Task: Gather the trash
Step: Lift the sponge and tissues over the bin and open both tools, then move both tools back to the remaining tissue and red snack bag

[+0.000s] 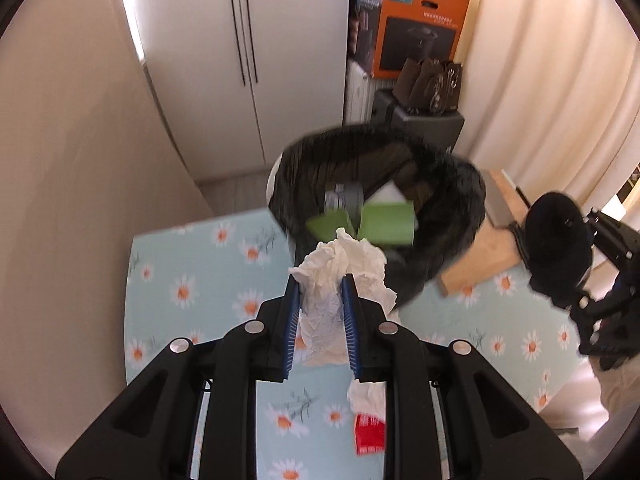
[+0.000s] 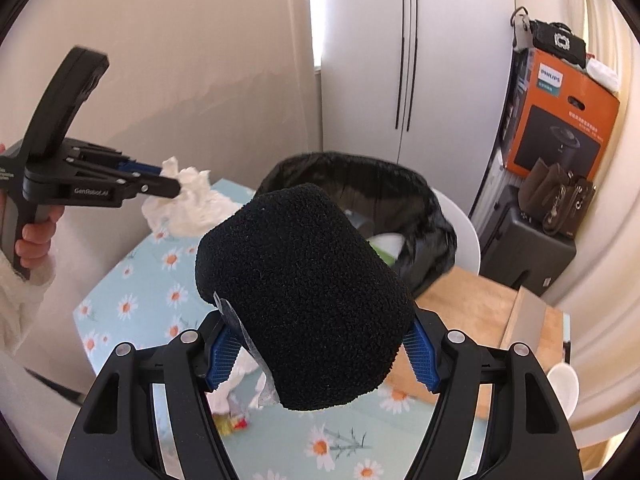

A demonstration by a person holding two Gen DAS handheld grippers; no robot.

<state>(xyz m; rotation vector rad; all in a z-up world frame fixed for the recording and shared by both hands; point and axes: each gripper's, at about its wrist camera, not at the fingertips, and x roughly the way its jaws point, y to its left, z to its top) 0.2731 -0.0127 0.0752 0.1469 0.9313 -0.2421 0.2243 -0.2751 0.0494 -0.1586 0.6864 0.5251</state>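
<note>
Two pieces of trash held up over the table [image 1: 168,264], both on the way to the bin [image 1: 380,200]. Left gripper [image 1: 320,292] pinching a crumpled white tissue [image 1: 340,268], squeezed tight between the blue pads [image 1: 294,320]. Tissue lifted off the flowery cloth, close to the near edge of the bin but not over the hole yet, as seen from the right wrist view. Right gripper [image 2: 320,344] clamped on a black fuzzy lump [image 2: 304,300], fingers spread wide around it because the lump is fat. Lump also in the air, near the bin but to one side. Bin lined with a black bag [image 2: 432,216], already with green and white stuff [image 1: 384,220] inside. Step in hand, by the look of it: carrying the grabbed trash to the bin. Next move probably: reach forward until the tissue hangs right above the open bag, then let go. Same for the lump. Still waiting on the table: a small red wrapper [image 1: 370,432] and another bit of white paper [image 1: 366,394] below the left gripper.
</note>
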